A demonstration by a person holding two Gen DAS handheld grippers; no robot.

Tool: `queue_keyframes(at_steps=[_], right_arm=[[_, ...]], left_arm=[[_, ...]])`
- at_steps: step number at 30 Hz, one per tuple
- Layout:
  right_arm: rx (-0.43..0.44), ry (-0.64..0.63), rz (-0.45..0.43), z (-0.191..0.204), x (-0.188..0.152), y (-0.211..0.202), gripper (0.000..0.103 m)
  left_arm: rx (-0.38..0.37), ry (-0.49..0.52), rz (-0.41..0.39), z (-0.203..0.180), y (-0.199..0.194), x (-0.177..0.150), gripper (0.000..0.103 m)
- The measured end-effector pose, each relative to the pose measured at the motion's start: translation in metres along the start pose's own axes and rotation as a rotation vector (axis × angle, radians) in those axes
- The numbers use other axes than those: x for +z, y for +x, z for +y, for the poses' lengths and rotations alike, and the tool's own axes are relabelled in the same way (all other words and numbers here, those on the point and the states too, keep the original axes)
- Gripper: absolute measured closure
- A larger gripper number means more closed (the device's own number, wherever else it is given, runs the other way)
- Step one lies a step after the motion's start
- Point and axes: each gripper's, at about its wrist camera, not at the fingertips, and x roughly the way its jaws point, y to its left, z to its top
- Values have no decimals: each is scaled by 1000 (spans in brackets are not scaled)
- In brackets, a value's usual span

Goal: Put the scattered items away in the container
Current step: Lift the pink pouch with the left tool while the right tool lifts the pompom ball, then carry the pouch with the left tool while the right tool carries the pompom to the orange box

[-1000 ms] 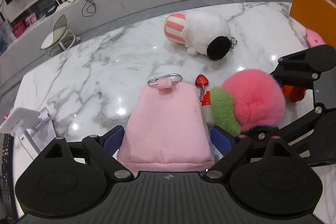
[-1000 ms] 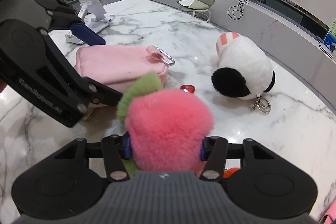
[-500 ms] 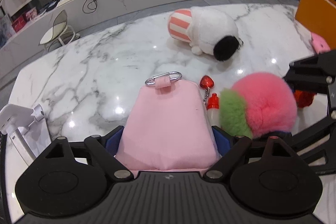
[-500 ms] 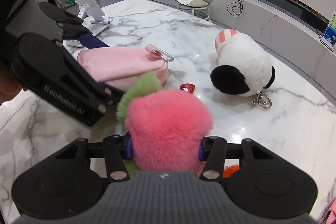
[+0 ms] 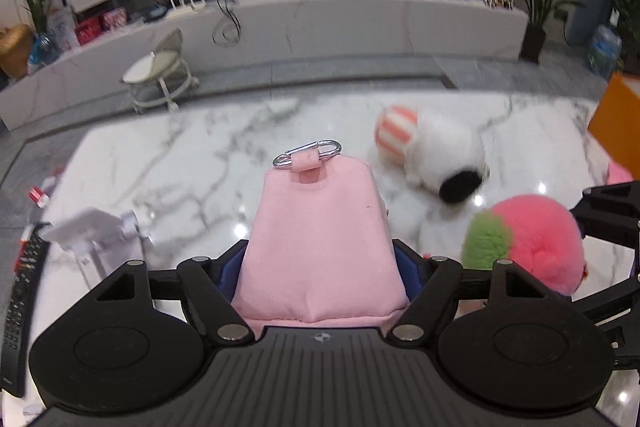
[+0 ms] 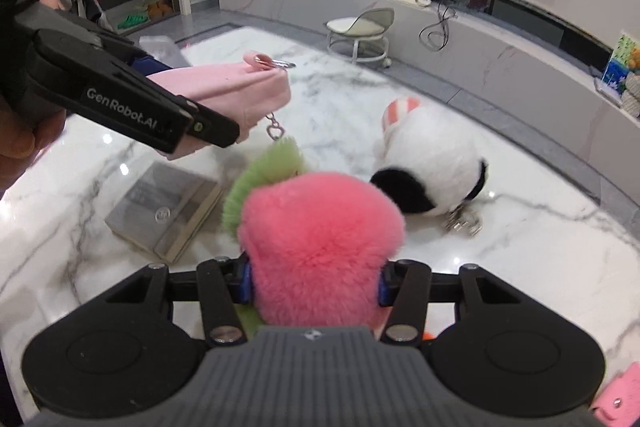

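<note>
Right now both tongs are gripping something. The left tongs (image 5: 320,267) are closed on a pink pouch (image 5: 320,239), whose blue-padded fingers (image 5: 406,269) press its two sides near the wide end; the narrow far end carries a silver clip (image 5: 307,153). In the right wrist view the pouch (image 6: 236,95) hangs clear above the bench (image 6: 520,259), with a short chain and heart charm (image 6: 274,127) dangling from its underside.

The right tongs (image 6: 314,283) are closed on a fluffy pink ball (image 6: 320,247) with a green tuft (image 6: 264,183) on its far left side. From the left wrist view the same ball (image 5: 536,243) sits to the right of the pouch, held up by the right tongs' black arms.

Farther off on the bench lies a white plush toy (image 6: 432,163) with a black patch and an orange striped cap (a metal key ring touches its near right side). A flat grey box (image 6: 164,211) lies on the bench below the pouch. At the left edge of the left wrist view stand a white phone stand (image 5: 92,231) and a black remote (image 5: 20,311). An orange container (image 5: 616,127) shows at the far right edge, well apart from both held things.
</note>
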Motion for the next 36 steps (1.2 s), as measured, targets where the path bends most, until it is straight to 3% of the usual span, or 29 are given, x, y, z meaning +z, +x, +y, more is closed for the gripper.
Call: queue_keyframes(at_steps=[6,12,26,36], right_arm=[[-31,14,-73,-14,18,-40,49],[-69,30,-169,-34,34,-96,49],[-170,107,-379,-72,56,-217,49],[-267,173,-516,-107,45,-295,49]], left_arm=[[22,-5,-109,-9,-36,15,18],[36,21,-162,-32,-64,30,18],[7,118,-324,-117,-137,75,18],[-50,257,-451,-193,-188,94,18]])
